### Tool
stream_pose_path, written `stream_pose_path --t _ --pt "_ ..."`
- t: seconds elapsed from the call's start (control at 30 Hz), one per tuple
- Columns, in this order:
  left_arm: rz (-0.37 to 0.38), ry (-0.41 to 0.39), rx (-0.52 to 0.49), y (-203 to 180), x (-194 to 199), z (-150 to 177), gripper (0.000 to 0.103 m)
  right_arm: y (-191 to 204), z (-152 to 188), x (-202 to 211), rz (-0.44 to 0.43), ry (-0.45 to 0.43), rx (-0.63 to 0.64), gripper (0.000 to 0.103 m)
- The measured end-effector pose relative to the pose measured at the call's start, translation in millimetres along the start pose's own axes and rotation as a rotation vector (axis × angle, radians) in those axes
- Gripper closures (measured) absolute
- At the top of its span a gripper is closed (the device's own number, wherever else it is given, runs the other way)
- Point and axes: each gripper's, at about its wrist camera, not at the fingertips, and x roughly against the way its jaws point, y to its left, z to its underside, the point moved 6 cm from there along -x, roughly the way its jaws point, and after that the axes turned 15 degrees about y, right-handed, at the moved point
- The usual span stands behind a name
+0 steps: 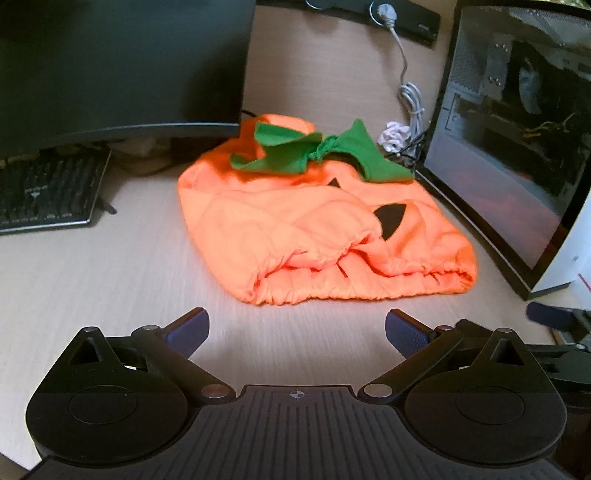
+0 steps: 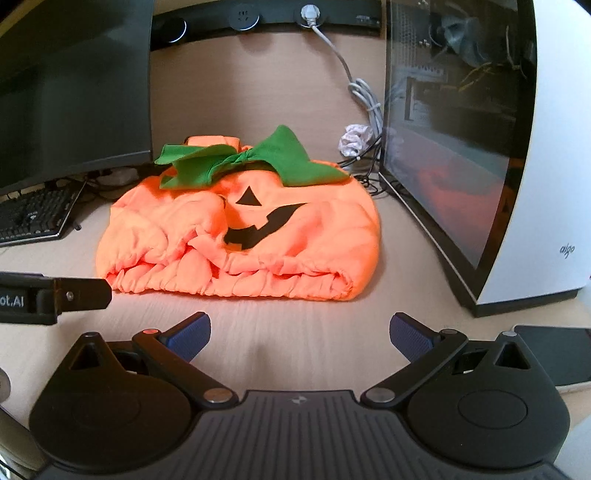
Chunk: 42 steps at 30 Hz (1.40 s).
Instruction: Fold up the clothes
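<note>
Desk point(image 1: 122, 266): pale wood-grain top, carrying everything listed below.

Monitor point(image 1: 118, 62): dark screen, standing at the left rear of the desk and overhanging the keyboard.

Computer case point(image 2: 517, 155): white shell with a dark glass side panel, standing at the right edge; the glass is catching an orange reflection.

Pumpkin costume point(image 1: 295, 229): orange, padded, lying crumpled in the middle of the desk between monitor and computer case, touching neither gripper. Its gathered hem is facing the cameras. A green collar point(image 2: 240, 158) is sitting at its far end, and a black face point(image 2: 266, 225) is showing partly between the folds.

Keyboard point(image 1: 44, 188): black, lying at the far left, partly under the monitor.

Left gripper point(image 1: 295, 328): hovering over bare desk just in front of the hem, jaws standing wide apart, nothing between them.

Right gripper point(image 2: 299, 332): likewise hovering just short of the hem, jaws spread fully, nothing between them.

Power strip point(image 2: 266, 18): black, running along the back edge.

Cable point(image 2: 364, 96): grey, plugged into the strip and trailing down in a coil beside the case.

Crumpled paper point(image 2: 354, 138): white, lying near the coil, behind the costume.
</note>
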Motion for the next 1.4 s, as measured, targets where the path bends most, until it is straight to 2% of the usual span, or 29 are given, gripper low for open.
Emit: stream_pose_path --t 0.1,0.17,0.27,0.43,0.57,0.67,1.03,1.4 --pt "-0.036 0.001 -0.019 1 -1 -3 0.0 4 2 2 0.023 -0.019 0.021 0.0" --pt "-0.027 -0.027 0.011 5 2 2 0.0 7 3 4 0.039 -0.031 0.036 0.0" --pt "-0.043 -0.02 0.018 2 3 4 0.0 7 -3 3 -0.012 -0.02 0.047 0.0" --pt "0.044 0.007 0.04 3 0 6 0.0 13 -6 5 -0.069 0.015 0.076 0.0" --pt "0.019 0.0 0.024 0 2 7 0.0 11 -1 2 -0.029 0.031 0.049 0.0" --pt "-0.007 0.025 0.032 2 -3 8 0.0 7 2 -2 0.015 0.043 0.033 0.0" --pt "-0.056 0.026 0.023 6 -2 6 0.0 6 2 -5 -0.002 0.086 0.027 0.0" --pt "-0.044 0.057 0.016 4 -7 7 0.0 3 3 -5 -0.017 0.094 0.012 0.0"
